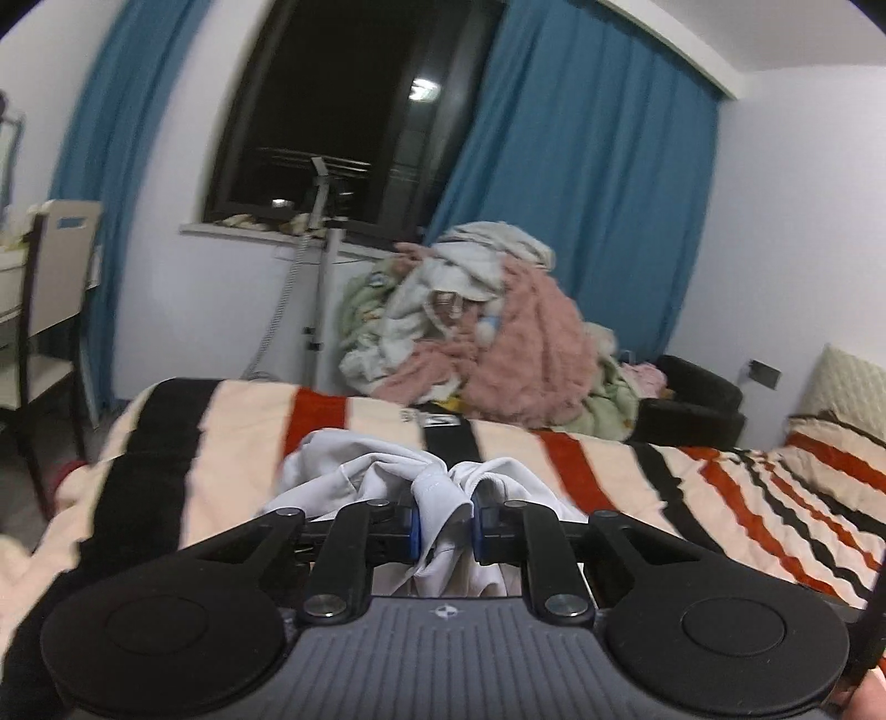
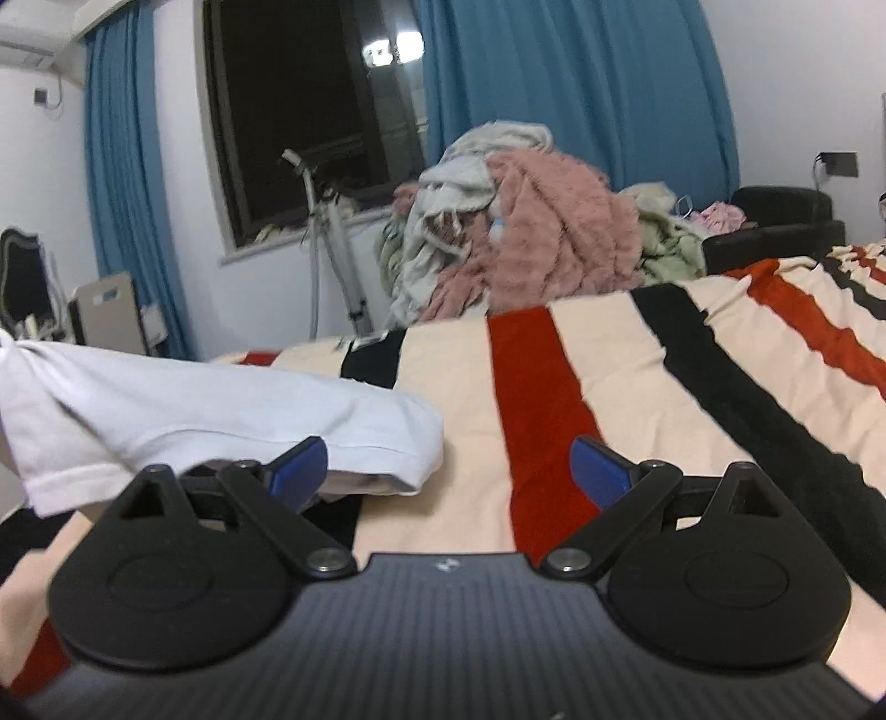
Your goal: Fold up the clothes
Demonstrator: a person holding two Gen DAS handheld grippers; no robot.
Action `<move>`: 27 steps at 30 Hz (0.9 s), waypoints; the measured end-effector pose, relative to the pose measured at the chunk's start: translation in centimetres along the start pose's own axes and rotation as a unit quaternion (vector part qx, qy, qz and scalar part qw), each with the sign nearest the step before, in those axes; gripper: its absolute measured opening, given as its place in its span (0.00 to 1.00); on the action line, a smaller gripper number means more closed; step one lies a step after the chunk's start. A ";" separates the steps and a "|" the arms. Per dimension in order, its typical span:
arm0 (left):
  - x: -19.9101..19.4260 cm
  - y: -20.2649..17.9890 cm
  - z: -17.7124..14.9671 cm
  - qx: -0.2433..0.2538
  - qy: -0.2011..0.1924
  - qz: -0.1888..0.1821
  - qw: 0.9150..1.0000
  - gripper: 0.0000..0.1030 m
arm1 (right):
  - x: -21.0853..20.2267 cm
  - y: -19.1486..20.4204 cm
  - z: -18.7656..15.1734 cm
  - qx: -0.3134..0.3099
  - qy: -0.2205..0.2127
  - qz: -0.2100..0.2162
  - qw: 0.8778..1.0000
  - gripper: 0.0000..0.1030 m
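White garment point(image 1: 432, 487) bunches in the clamped left gripper point(image 1: 443, 523), its lower folds hidden; right gripper point(image 2: 448, 465) gapes empty at its three o'clock.

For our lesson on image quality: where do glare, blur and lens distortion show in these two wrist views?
Left wrist view: a lamp glare on the dark window, curtains bowed by the fisheye, black corners, blanket smeared. Right wrist view: a double glare on the glass, wall lines curved, the white garment soft at its edges, the pile sharper.
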State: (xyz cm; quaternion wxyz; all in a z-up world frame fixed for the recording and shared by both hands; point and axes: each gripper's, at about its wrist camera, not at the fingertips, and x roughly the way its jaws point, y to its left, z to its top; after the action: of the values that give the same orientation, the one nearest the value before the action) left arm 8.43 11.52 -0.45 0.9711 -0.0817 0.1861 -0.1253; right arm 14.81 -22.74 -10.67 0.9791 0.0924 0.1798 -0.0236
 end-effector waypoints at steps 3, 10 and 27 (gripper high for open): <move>0.9 2.7 -0.6 -0.015 0.032 0.047 0.998 0.18 | -0.4 0.5 -0.4 -0.011 0.015 0.004 1.000 0.93; 4.8 7.0 -2.0 -0.046 0.149 0.116 0.981 0.38 | -0.1 1.2 -1.3 -0.019 0.051 0.019 0.998 0.93; -1.0 -0.1 -0.9 0.046 0.091 0.119 0.988 0.86 | 3.7 -0.4 -1.4 0.047 -0.004 0.030 0.998 0.93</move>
State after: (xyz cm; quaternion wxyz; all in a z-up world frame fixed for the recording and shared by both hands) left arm 7.17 11.61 -0.86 0.9608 -0.0024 0.2763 -0.0243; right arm 17.79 -22.96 -13.34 0.9746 0.1432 0.1720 -0.0033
